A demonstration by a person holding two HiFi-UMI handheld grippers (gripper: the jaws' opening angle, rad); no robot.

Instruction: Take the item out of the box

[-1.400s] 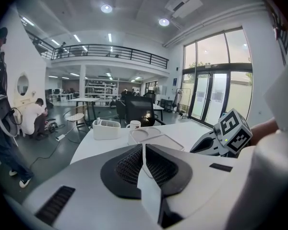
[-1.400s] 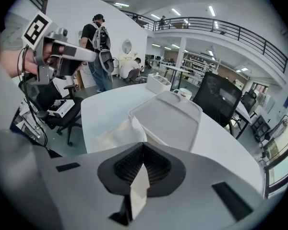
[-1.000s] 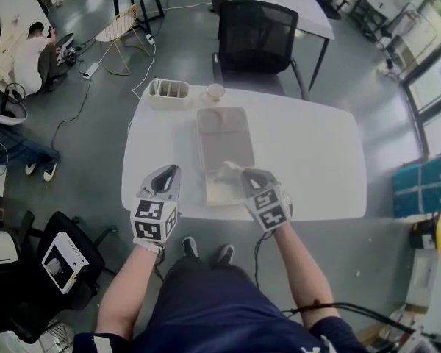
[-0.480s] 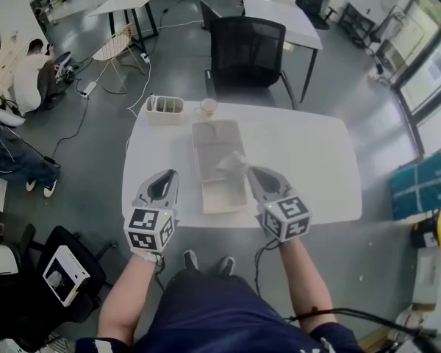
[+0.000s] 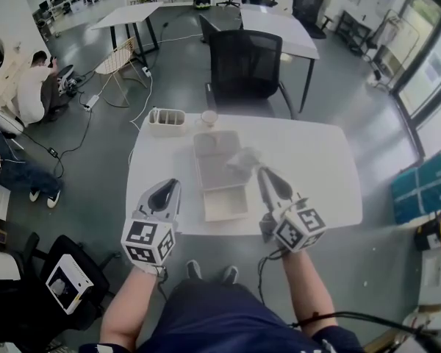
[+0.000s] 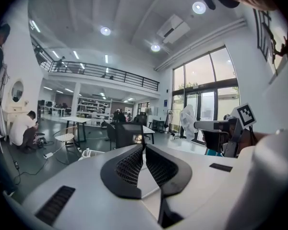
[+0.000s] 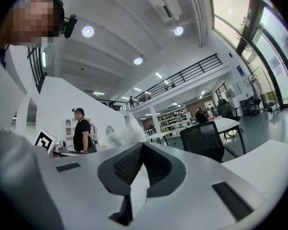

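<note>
An open shallow beige box lies on the white table (image 5: 316, 160), its lid (image 5: 214, 153) folded back and its tray (image 5: 226, 203) toward me. My right gripper (image 5: 263, 172) is raised just right of the box, shut on a crumpled whitish item (image 5: 244, 159) that hangs in the air over the lid's right edge. The right gripper view has that item (image 7: 122, 135) bunched just beyond the closed jaws of the right gripper (image 7: 142, 145). My left gripper (image 5: 167, 191) hovers left of the box, shut and empty. From the left gripper (image 6: 144, 150) I see the lifted item (image 6: 188, 121) at right.
A white slotted caddy (image 5: 167, 121) and a small cup (image 5: 209, 117) stand at the table's far edge. A black office chair (image 5: 246, 61) sits behind the table. A person (image 5: 33, 90) sits on the floor far left, with cables around.
My right gripper has risen out of the box tray with the whitish item and moved away from me, up and right. The left gripper has barely moved.
</note>
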